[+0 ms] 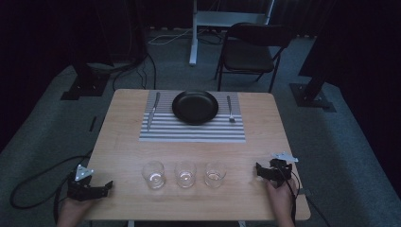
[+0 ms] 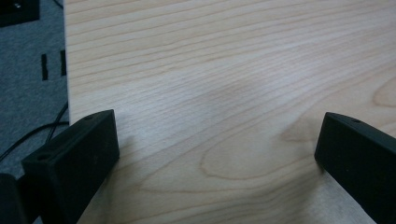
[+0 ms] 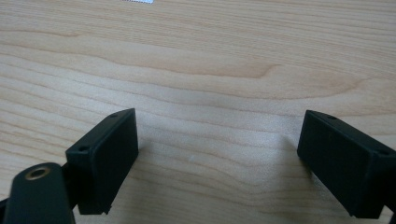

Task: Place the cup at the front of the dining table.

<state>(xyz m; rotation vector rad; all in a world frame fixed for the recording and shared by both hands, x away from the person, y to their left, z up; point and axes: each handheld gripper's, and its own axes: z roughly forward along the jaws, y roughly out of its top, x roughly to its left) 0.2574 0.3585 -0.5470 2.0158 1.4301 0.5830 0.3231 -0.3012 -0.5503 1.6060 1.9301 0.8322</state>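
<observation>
both tools (image 1: 101,188) (image 1: 259,170) spread, empty, flanking 3 glasses (image 1: 185,173) on table (image 1: 123,137).

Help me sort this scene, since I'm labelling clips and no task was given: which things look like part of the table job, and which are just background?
Likely part of the job:
three glasses
black plate
knife
fork
striped placemat
left gripper and right gripper, both open over bare table

Just around:
folding chair
floor cables

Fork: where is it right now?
In the high view the fork lies on the striped placemat, just right of the black plate, at the table's far side; the knife lies left of the plate.
</observation>
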